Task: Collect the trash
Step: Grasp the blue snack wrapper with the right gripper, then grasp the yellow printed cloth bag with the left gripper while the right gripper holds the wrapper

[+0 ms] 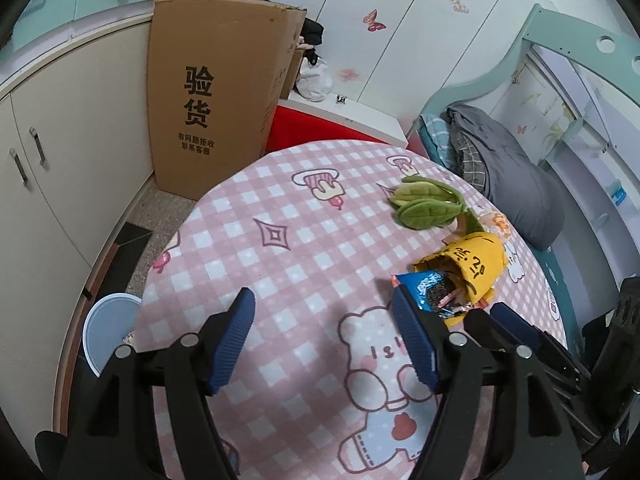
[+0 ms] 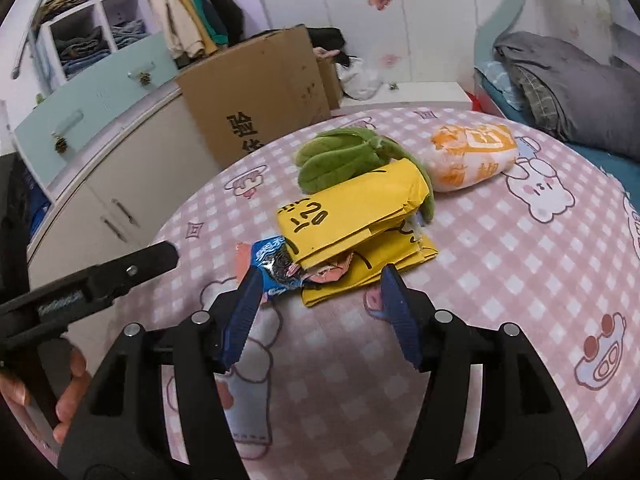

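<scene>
Both claws agape: blue wrapper point(image 2: 276, 266) by R claw point(image 2: 320, 304) left finger; L claw point(image 1: 324, 328) beside.

- The right gripper point(image 2: 318, 300) hangs over the pink checked tablecloth point(image 2: 500, 264), jaws spread wide, nothing between them.
- At 12 o'clock from it lies a yellow paper bag point(image 2: 352, 216), mouth toward the gripper, with a blue snack wrapper point(image 2: 276, 266) sticking out beside the left pad.
- The green plush toy point(image 2: 340, 156) touches the bag's far side.
- An orange-and-white packet point(image 2: 472, 156) sits at 1 o'clock.
- The left gripper point(image 2: 160, 256) reaches in from 9 o'clock.
</scene>
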